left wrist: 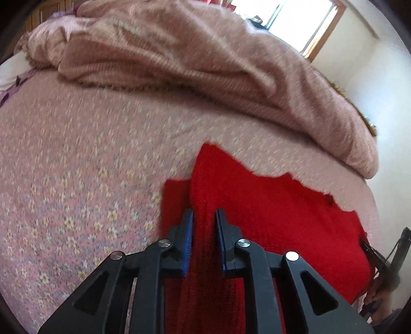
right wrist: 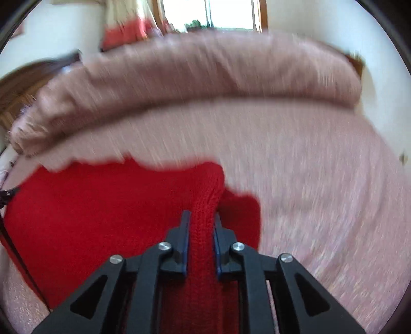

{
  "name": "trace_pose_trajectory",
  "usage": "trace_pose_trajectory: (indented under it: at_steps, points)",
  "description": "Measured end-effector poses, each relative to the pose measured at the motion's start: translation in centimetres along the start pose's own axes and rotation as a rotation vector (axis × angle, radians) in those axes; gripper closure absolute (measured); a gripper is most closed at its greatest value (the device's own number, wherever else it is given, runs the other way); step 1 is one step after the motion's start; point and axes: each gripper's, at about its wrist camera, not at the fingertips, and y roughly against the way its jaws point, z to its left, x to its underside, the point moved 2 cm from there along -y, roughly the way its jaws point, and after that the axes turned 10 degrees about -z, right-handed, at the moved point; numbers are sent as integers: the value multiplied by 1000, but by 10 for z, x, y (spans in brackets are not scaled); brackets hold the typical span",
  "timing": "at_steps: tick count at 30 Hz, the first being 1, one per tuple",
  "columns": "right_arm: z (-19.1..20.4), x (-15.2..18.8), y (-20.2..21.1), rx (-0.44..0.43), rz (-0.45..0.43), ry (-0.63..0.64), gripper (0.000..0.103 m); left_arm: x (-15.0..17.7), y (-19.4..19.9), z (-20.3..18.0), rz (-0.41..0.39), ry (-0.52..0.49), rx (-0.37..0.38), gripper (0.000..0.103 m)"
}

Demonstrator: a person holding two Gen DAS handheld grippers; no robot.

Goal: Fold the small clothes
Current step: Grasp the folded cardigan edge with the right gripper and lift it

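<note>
A red knit garment (left wrist: 282, 213) lies on the pink floral bedspread (left wrist: 77, 167). My left gripper (left wrist: 204, 218) is shut on a raised fold at the garment's left edge, with red knit pinched between the blue pads. In the right wrist view the same red garment (right wrist: 102, 210) spreads to the left. My right gripper (right wrist: 201, 221) is shut on a bunched fold at its right edge. Both folds are lifted off the bed. The right wrist view is blurred by motion.
A rolled pink blanket (left wrist: 205, 64) lies across the far side of the bed and also shows in the right wrist view (right wrist: 205, 74). A window (left wrist: 303, 23) and white wall are behind. The other gripper (left wrist: 385, 269) shows at the right edge.
</note>
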Motion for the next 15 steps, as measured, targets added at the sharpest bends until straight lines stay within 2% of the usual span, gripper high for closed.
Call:
trace_pose_trajectory:
  at_steps: [1, 2, 4, 8, 11, 13, 15]
  points:
    - [-2, 1, 1, -8, -9, -14, 83, 0, -1, 1, 9, 7, -2, 92]
    - [-5, 0, 5, -14, -24, -35, 70, 1, -1, 2, 12, 12, 0, 90]
    - [-10, -4, 9, -25, -23, -63, 51, -1, 1, 4, 15, 28, -11, 86]
    - [-27, -3, 23, -73, -59, -172, 35, -5, 10, 5, 13, 37, -33, 82]
    - [-43, 0, 24, -117, -60, -265, 32, -6, 21, 3, -11, 15, -42, 81]
    - [-56, 4, 26, -166, -49, -344, 29, -6, 29, 0, -25, 7, -43, 80]
    - [-69, 11, 28, -243, -35, -438, 22, -5, 35, -7, -32, 6, -34, 80]
